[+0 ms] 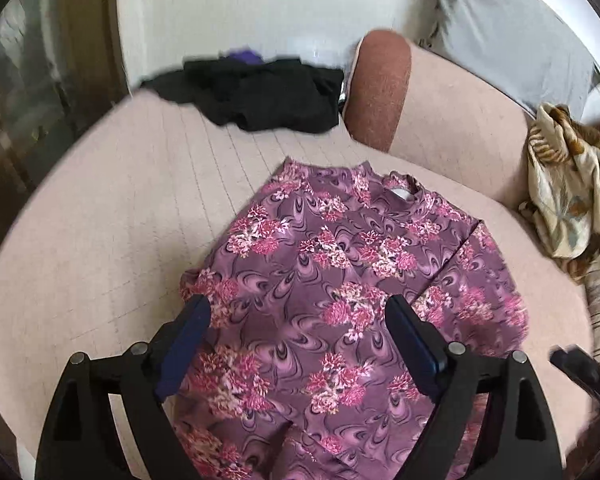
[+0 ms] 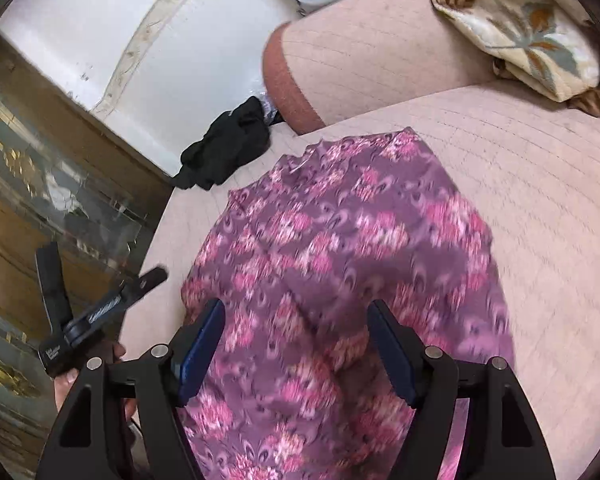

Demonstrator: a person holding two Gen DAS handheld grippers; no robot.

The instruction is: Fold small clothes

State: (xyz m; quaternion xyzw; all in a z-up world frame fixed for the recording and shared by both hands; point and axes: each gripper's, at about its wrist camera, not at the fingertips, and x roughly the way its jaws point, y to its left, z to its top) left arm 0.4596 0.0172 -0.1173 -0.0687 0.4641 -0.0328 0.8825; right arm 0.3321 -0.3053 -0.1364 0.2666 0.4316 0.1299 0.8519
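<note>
Floral top (image 1: 332,280) spread lengthwise toward frame top, beneath left claw (image 1: 298,312) and right claw (image 2: 296,316), both gaping apart.

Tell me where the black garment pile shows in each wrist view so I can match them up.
Left wrist: black garment pile sits top centre, at the far edge of the pink cushion, left of the rust-coloured armrest end.
Right wrist: black garment pile sits upper left of centre, left of the same armrest end.
Shared landmark: the purple floral top, nearer than the pile.
</note>
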